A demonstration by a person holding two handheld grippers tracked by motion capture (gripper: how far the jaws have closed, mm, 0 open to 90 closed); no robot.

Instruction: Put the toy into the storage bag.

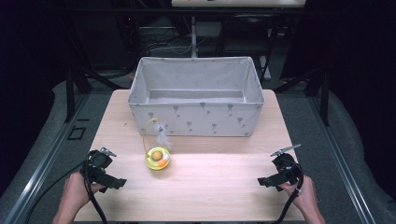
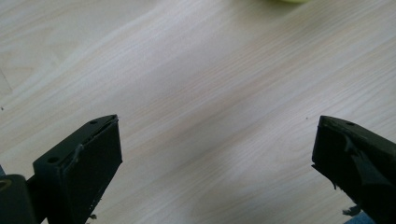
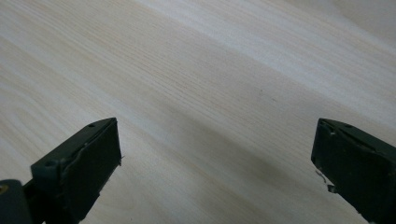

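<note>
A person is sitting at the near edge of a light wooden tabletop (image 1: pixel 210 182), holding 1 gripper in each hand. The left hand (image 1: pixel 74 191) is resting by the near left corner, its forearm coming in from the bottom edge, and it is pointing the left gripper (image 1: pixel 119 183) inward along the near edge, toward the middle of the tabletop. Its 2 black jaws are standing wide apart with nothing between them, only bare wood showing below. The right hand (image 1: pixel 301 193) is mirroring this by the near right corner, aiming the right gripper (image 1: pixel 261 182) inward toward the left one. Its jaws are also gaping wide and holding nothing. The 2 grippers are sitting well apart. A small yellow-green toy (image 1: pixel 158 158), round with an orange ball inside, a thin yellow loop and a white feather, is lying left of the tabletop's centre, nearer the left gripper but not touching it. Behind the toy, a grey fabric box (image 1: pixel 196 119) with a small printed pattern is standing along the far edge, open at the top.
</note>
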